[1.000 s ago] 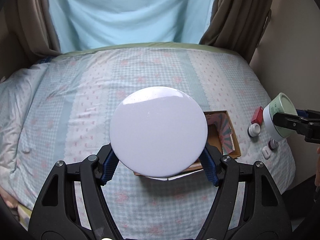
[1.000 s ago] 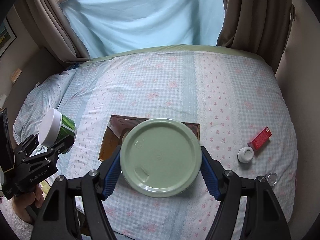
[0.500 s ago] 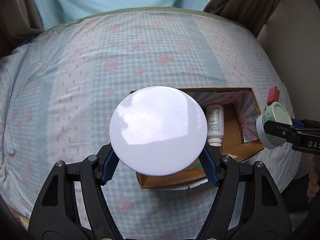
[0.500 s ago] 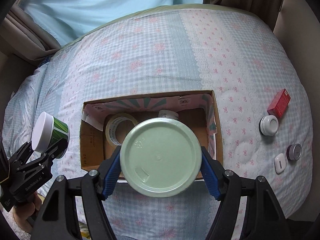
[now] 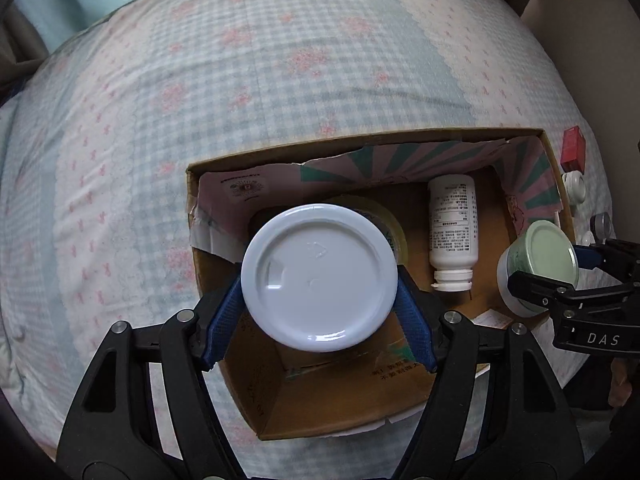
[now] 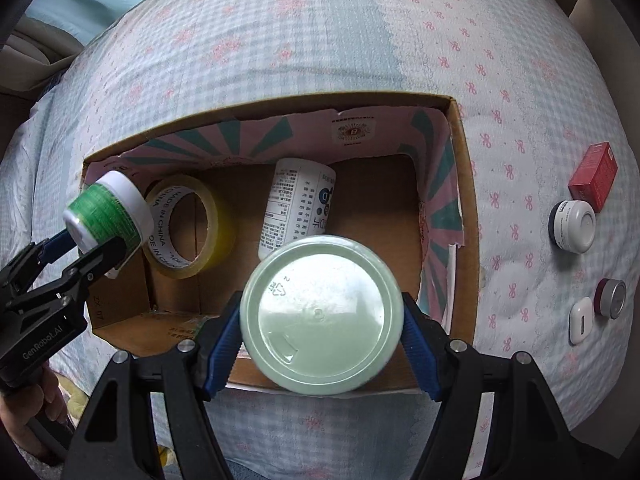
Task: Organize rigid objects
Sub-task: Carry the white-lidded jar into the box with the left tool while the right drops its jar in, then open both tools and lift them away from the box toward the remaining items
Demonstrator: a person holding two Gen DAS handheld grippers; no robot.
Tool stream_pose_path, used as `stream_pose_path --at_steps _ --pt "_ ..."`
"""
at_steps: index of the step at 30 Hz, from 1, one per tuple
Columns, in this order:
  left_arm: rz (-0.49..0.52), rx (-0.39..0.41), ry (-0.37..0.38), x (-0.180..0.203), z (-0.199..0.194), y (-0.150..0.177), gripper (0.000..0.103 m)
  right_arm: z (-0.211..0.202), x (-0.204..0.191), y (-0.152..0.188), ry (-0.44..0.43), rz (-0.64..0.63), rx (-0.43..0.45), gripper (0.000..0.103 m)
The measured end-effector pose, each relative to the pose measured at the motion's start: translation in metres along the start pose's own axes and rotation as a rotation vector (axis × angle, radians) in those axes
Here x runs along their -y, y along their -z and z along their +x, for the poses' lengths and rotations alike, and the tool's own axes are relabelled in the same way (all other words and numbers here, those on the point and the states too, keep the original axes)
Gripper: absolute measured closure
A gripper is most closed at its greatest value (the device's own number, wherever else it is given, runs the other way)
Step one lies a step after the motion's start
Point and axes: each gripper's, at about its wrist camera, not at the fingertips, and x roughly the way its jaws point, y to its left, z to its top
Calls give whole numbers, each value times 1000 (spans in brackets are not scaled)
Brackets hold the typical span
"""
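My left gripper (image 5: 319, 280) is shut on a green jar with a white lid (image 5: 319, 276), held over the left part of an open cardboard box (image 5: 320, 412); it also shows in the right wrist view (image 6: 106, 212). My right gripper (image 6: 321, 320) is shut on a jar with a pale green lid (image 6: 321, 320), held over the box's (image 6: 466, 200) right front part; it also shows in the left wrist view (image 5: 538, 262). Inside the box lie a white bottle (image 6: 298, 208) and a roll of yellow tape (image 6: 188, 226).
The box sits on a bed with a checked, flowered cover (image 6: 280, 40). To its right on the cover lie a red carton (image 6: 594, 176), a white cream jar (image 6: 572, 226), a small dark red tin (image 6: 610, 298) and a white earbud case (image 6: 582, 320).
Both grippers have come forward and down with their jars, from in front of the box to over its inside. The box now fills the middle of both views.
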Motion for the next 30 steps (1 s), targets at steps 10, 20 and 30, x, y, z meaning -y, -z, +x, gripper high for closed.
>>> stream_pose_path --at_steps 10,20,30 --pt "-13 -21 32 2 -4 1 28 6 10 4 -52 82 8 33" --pt "-34 57 7 -6 -48 17 0 -29 24 27 -71 155 185 2" --pt "-76 131 -5 -6 -90 56 0 -61 14 55 -88 121 235 2"
